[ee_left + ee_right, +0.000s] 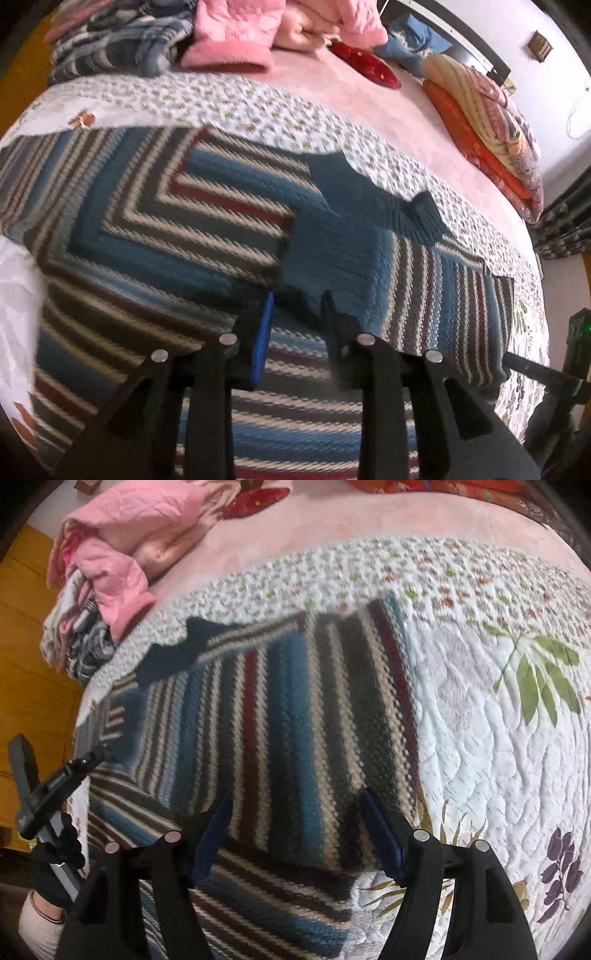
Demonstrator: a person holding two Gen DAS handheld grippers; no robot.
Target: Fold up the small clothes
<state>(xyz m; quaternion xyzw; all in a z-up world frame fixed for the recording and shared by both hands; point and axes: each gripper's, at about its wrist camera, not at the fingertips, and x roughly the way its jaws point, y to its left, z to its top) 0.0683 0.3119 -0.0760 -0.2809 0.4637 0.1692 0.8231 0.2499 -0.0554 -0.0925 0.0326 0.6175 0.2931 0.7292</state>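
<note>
Striped sweater [207, 229] lies spread flat on the quilted bedspread [258, 107] near the bed's near edge; the left claw [297, 314] hangs just over its blue middle, fingers apart and gripping nothing; the right claw [295, 812] stands wide above the sweater's striped side, close to its edge, also empty; a dark collar [173, 653] points toward the far side, where a pink padded jacket [122, 554] tops a heap of clothes at the bed's far corner.

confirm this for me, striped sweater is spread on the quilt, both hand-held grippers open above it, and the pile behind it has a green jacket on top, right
Not quite: the jacket topping the pile is pink, not green, as the left wrist view shows. The striped sweater does lie on the quilt, under the open left hand-held gripper and right hand-held gripper.
</note>
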